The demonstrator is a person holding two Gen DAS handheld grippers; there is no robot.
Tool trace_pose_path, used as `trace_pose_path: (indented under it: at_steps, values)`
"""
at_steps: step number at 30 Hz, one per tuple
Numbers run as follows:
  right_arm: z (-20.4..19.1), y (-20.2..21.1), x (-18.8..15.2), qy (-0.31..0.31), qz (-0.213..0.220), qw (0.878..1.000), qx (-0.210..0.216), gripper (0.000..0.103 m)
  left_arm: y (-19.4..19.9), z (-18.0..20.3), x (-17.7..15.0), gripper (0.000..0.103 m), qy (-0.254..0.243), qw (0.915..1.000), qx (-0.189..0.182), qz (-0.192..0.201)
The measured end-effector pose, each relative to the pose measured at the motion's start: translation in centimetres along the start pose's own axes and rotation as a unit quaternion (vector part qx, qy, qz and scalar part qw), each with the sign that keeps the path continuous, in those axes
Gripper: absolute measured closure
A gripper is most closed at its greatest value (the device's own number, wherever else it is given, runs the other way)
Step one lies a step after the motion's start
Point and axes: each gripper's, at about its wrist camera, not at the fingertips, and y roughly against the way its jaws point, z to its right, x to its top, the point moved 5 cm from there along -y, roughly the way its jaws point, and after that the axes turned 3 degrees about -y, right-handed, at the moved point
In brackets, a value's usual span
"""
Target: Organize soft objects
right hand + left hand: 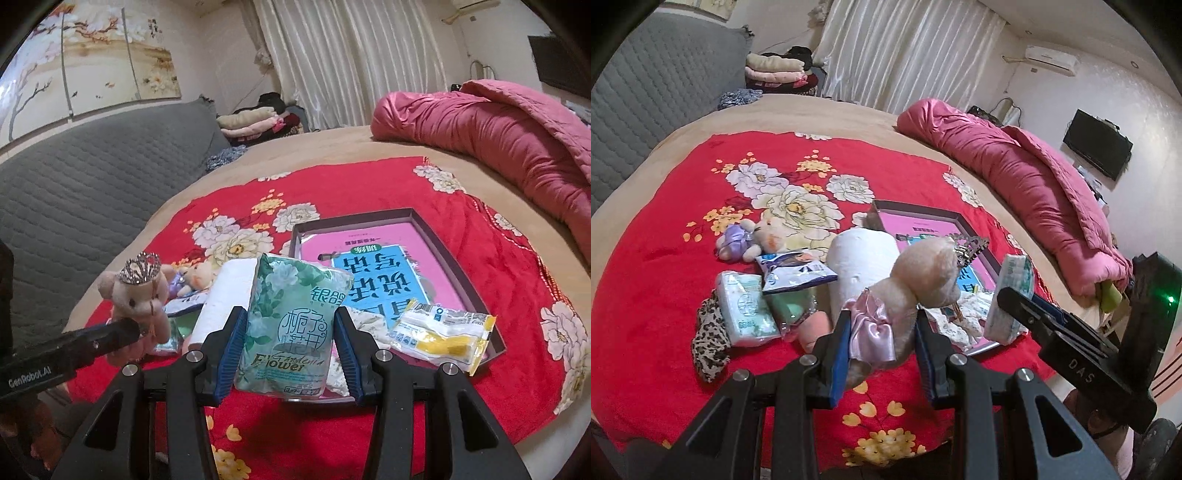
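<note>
Above the red floral blanket (657, 280), the left gripper (882, 332) has its jaws closed on a crowned teddy bear (908, 288), head toward 1 o'clock. The right gripper (290, 350) clamps an upright green tissue pack (291, 325) squarely between its jaws, the shallow box (454, 254) behind at 1 o'clock.

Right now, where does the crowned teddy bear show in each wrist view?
Left wrist: crowned teddy bear at centre, clamped in the left gripper.
Right wrist: same bear at far left, on the black fingers entering from the left edge.
Shared landmark: the shallow box with the pink sheet, lying on the red floral blanket.
</note>
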Motion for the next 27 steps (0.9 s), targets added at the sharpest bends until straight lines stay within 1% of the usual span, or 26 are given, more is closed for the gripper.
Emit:
trace_pose_path:
  at_steps: [9, 14, 19, 22, 27]
  values:
    - [1.0, 0.0, -0.2, -0.009, 0.006, 1.0, -0.003, 0.054, -1.0, 2.0, -0.3, 0.071, -0.019, 0.9997, -0.005, -0.013]
    - [2.0, 0.4, -0.1, -0.015, 0.018, 1.0, -0.015, 0.054, -1.4, 2.9, -0.3, 0.071, -0.028, 0.9995, -0.006, -0.014]
    - [3.5, 1.2, 0.4, -0.018, 0.04, 0.998, -0.036, 0.054, -1.8, 3.8, -0.2, 0.071, -0.037, 0.9992, -0.008, -0.017]
    - [4.9, 1.5, 0.6, -0.034, 0.048, 0.997, -0.047, 0.054, -2.1, 4.5, -0.2, 0.071, -0.045, 0.9988, -0.011, -0.019]
    - [7.3, 2.0, 0.7, -0.049, 0.062, 0.994, -0.079, 0.054, -2.7, 5.7, 0.0, 0.071, -0.053, 0.9982, -0.017, -0.024]
